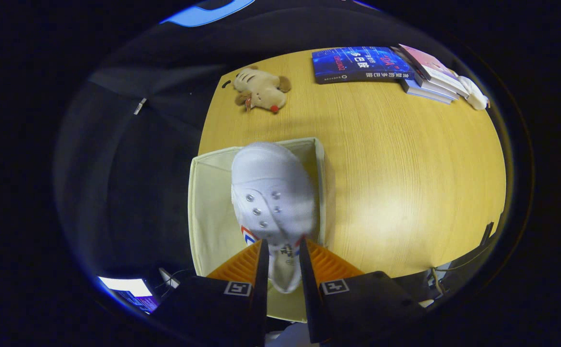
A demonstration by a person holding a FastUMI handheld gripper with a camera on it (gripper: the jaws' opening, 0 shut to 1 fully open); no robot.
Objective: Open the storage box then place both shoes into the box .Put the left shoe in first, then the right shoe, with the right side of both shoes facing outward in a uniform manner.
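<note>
- The claw (282,262) grips a white shoe (273,202) by its heel end: both black fingers (260,289) press on the shoe's rear from either side, so the claw is clenched on it.
- The shoe hangs toe-forward, just ahead of the fingers and directly over the open storage box (208,212), a cream fabric bin standing on the counter (405,183) below the claw.
- The box's mouth is open (no lid or flap shows across it), so the opening step looks done.
- The shoe appears to be above or at the rim rather than settled on the bottom; the judgement is that this is a placement under way, not finished.
- Which shoe this is cannot be told for sure, and the part of the box's inside that shows beside the shoe holds no other shoe, so this is probably the first, the left one.
- Left to do, on that reading: lower and release this shoe with its right side outward, then fetch and place the second the same way.
- Well beyond the fingers lie a plush toy (261,89) and a stack of books (386,67) (neither matters to the task).
</note>
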